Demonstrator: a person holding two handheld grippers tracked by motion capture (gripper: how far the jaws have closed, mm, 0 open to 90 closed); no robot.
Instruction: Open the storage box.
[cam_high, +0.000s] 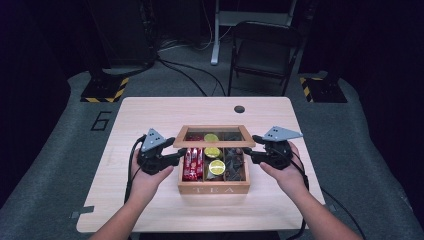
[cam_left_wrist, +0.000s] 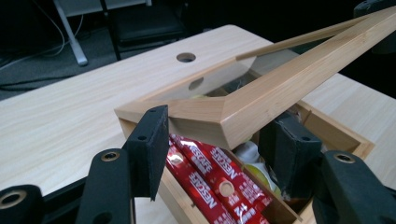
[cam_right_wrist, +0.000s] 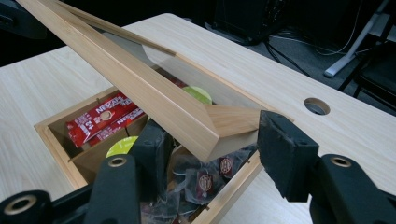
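A person seated at a pale wooden table (cam_high: 150, 112) lifts the glass-paned lid (cam_high: 214, 136) of a wooden tea box (cam_high: 214, 189) with two handheld grippers, one at each front corner of the lid. The box sits at the middle of the table, its front face lettered TEA, and the lid stands tilted up at the front while its back edge stays low over the rear of the box.

The left gripper (cam_high: 176, 156) meets the lid's left front corner. In the left gripper view that corner (cam_left_wrist: 219, 119) lies between the two black jaws, one pad (cam_left_wrist: 149, 140) against the outer side of the frame and the other (cam_left_wrist: 287, 149) below and inside it, over the box's contents. The jaws stand partly closed around the wooden frame; whether both pads press on it cannot be told.

The right gripper (cam_high: 248, 153) meets the right front corner. In the right gripper view the corner (cam_right_wrist: 219, 126) sits between the jaws, one pad (cam_right_wrist: 152, 149) under the frame's inner edge, the other (cam_right_wrist: 282, 144) just beside the outer end of the wood. Again the jaws are partly closed about the frame, and a firm pinch cannot be confirmed.

Under the raised lid the box shows red coffee sachets (cam_high: 192, 162) in its left compartment, yellow-green round pods (cam_high: 216, 166) in the middle and dark wrapped tea bags (cam_high: 234, 165) at the right. A round hole (cam_high: 239, 109) pierces the table's far edge.
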